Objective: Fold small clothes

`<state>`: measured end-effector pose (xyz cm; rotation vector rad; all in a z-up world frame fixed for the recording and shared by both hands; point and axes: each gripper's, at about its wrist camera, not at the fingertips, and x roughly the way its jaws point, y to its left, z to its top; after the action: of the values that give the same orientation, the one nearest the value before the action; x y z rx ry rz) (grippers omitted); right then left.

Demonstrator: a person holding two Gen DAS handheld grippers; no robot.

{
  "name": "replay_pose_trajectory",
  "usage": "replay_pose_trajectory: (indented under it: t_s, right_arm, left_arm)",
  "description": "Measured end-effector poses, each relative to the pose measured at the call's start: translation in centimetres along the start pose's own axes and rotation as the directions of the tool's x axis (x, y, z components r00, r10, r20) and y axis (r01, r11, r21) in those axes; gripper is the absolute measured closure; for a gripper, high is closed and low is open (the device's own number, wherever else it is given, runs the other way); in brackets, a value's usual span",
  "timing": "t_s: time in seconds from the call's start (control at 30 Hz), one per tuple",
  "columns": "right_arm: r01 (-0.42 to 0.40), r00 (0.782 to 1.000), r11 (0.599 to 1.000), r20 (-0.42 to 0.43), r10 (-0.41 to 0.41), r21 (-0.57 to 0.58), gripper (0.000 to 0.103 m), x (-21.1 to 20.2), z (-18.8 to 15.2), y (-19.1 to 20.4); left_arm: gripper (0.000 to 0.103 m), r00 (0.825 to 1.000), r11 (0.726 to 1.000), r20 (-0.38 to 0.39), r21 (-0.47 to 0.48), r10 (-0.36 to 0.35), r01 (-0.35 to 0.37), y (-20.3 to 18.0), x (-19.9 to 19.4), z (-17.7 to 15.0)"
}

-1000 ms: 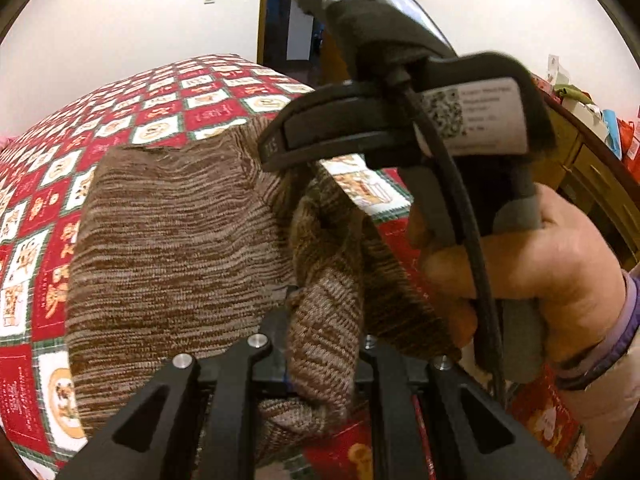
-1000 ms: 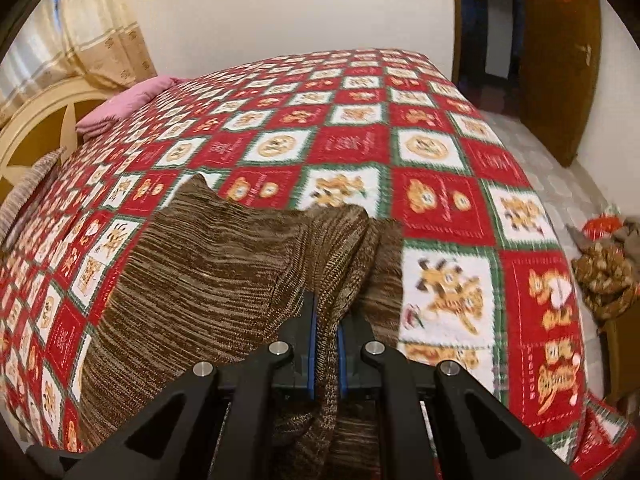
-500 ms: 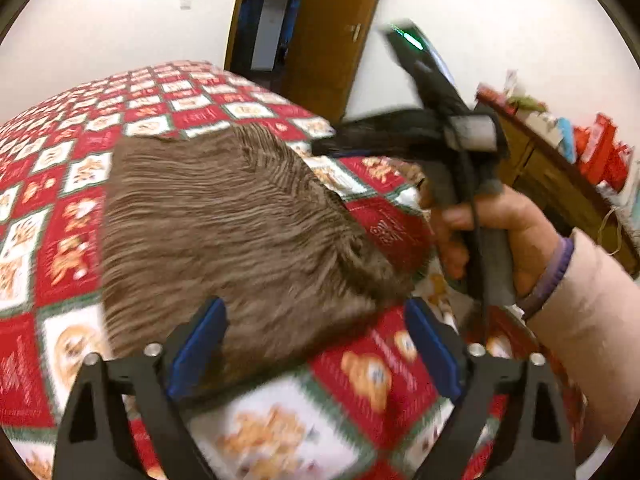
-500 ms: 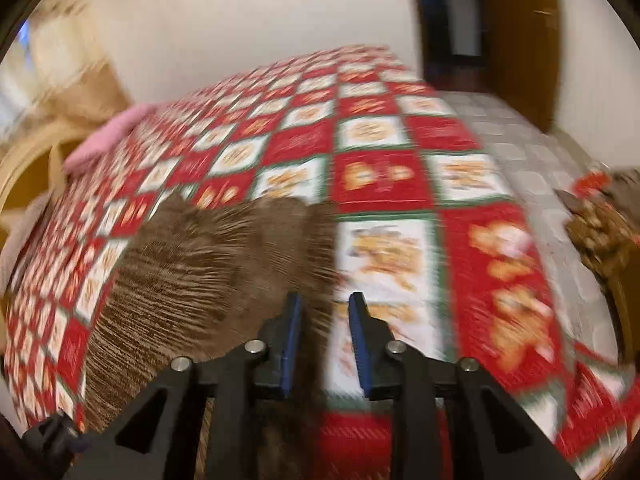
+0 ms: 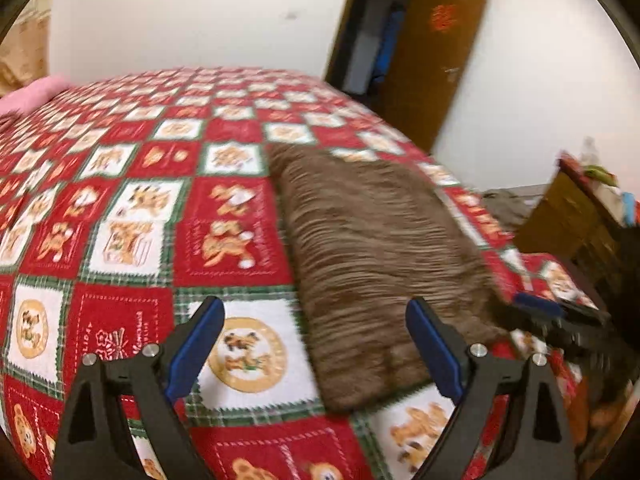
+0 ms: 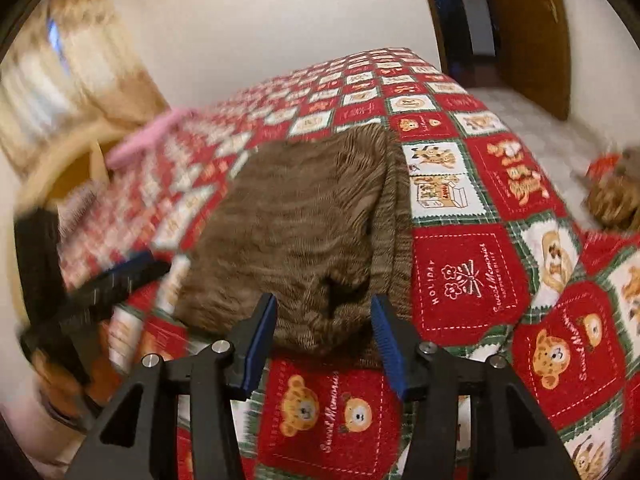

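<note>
My left gripper hangs above the bed, jaws spread wide, holding nothing. My right gripper has its jaws moderately open, also holding nothing. The brown knit sweater lies folded on the quilt near the bed's front edge, with 1 layer overlapping along its right side. Judgement: the current fold is laid down and the next fold is pending.

Procedure:
1. Lower both grippers to the near hem, 1 per corner.
2. Pinch all layers together; the loose knit may slip or bunch.
3. Lift evenly and carry the hem to the far edge.
</note>
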<state>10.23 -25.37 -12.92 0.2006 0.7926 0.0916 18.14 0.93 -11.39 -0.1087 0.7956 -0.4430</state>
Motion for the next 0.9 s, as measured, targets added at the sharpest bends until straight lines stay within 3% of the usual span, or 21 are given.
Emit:
replay_pose_trajectory:
  t_s: [0.03, 0.07, 0.1, 0.17, 0.33, 0.7, 0.8, 0.9]
  right_arm:
    - [0.032, 0.999, 0.999, -0.017, -0.032, -0.028, 0.058, 0.6, -0.1, 0.6]
    - [0.058, 0.998, 0.997, -0.026, -0.059, -0.051, 0.083, 1.1, -0.3, 1.1]
    - [0.108, 0.993, 0.991, -0.044, -0.112, -0.084, 0.095, 1.8, -0.4, 1.5]
    - [0.157, 0.985, 0.984, -0.063, -0.163, -0.087, 0.096, 2.5, -0.6, 1.1]
    - [0.128, 0.989, 0.991, -0.076, -0.125, 0.032, 0.097, 1.6, -1.9, -1.6]
    - [0.047, 0.995, 0.986, -0.1, -0.031, 0.16, 0.094, -0.2, -3.6, -3.0]
    - [0.093, 0.994, 0.974, -0.076, -0.079, 0.207, 0.093, -2.1, -4.1, -3.2]
    - [0.08, 0.997, 0.969, -0.014, -0.079, 0.235, 0.088, -3.7, -3.6, -3.1]
  left_arm:
    - [0.009, 1.0, 1.0, -0.008, -0.018, 0.005, -0.005, 0.2, 0.0, -0.4]
    - [0.009, 1.0, 0.999, -0.014, -0.032, 0.004, -0.004, 0.3, 0.4, -0.5]
    - [0.009, 1.0, 0.999, -0.022, -0.043, 0.001, -0.002, 0.3, 0.7, -0.6]
    - [0.01, 0.998, 0.999, -0.059, -0.042, 0.001, -0.004, -0.1, 1.6, -0.8]
    - [0.01, 0.99, 0.995, -0.112, 0.053, 0.088, -0.083, -1.5, 3.2, -1.7]
    - [0.009, 0.982, 0.976, -0.071, 0.144, 0.174, -0.162, -1.9, 2.1, -1.9]
    - [0.009, 0.979, 0.97, -0.066, 0.164, 0.193, -0.18, -2.0, 1.8, -1.7]
    - [0.009, 0.977, 0.968, -0.066, 0.166, 0.201, -0.188, -1.8, 1.5, -1.4]
